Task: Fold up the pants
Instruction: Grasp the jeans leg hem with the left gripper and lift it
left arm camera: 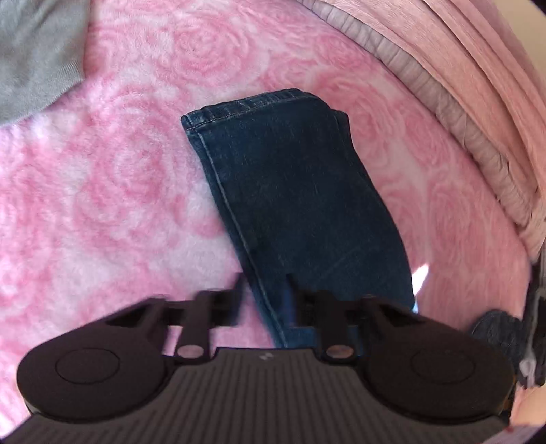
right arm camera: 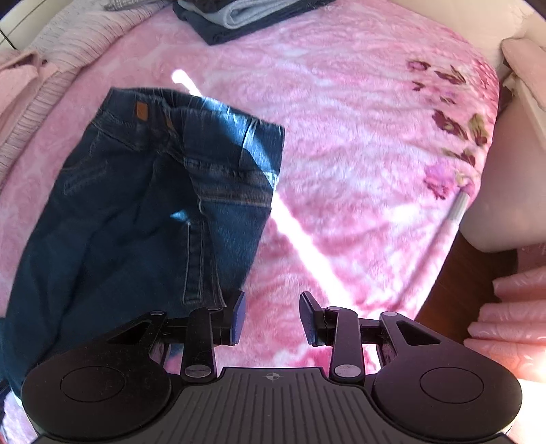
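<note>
One jeans point(right arm camera: 136, 205), two tools point(right arm camera: 271, 317)

The pants point(right arm camera: 136, 211) lie on the blanket point(right arm camera: 341, 136), a stack of folded clothes point(right arm camera: 232, 17) behind them.

Ahead of the left gripper point(left arm camera: 264, 297) lie dark denim jeans point(left arm camera: 293, 191), a matt twill weave with pale stitched seams. Under them spreads a plush pink blanket point(left arm camera: 119, 177), fuzzy and soft-napped, with a rose pattern. Beyond it to the right sits ribbed, crinkled pink cloth point(left arm camera: 477, 95); to the far left, smooth grey knit fabric point(left arm camera: 34, 58). The right gripper point(right arm camera: 272, 317) is matt black plastic with dull metal screw heads and a ribbed base; a small brown leather-like patch point(right arm camera: 140, 112) marks the waistband up and left of it.
</note>
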The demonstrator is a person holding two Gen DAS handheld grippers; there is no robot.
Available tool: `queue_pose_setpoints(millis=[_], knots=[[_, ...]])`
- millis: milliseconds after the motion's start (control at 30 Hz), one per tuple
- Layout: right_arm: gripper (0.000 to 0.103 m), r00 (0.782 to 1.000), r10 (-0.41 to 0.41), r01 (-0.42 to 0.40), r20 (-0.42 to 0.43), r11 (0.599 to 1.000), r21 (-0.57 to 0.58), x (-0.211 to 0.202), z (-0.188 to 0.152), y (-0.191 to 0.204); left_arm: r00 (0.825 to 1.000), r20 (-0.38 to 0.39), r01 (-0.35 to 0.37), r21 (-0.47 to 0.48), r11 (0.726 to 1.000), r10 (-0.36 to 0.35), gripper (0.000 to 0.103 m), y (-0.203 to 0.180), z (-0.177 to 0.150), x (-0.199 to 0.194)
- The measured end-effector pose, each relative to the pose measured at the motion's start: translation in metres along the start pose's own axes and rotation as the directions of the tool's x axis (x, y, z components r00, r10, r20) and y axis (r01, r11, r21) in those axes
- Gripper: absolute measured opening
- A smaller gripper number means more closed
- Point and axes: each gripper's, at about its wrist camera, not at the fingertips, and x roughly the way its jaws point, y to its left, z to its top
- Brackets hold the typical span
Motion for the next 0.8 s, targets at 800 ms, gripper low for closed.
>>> queue_pose_setpoints(millis=[800], knots=[[0.032, 0.996, 0.033, -0.039, 0.082, 0.997, 0.067, -0.007, 0.034, 0.002, 0.891, 0.44, -0.041, 0.313, 0.949, -0.106, 0.031, -0.22, 0.188, -0.116]])
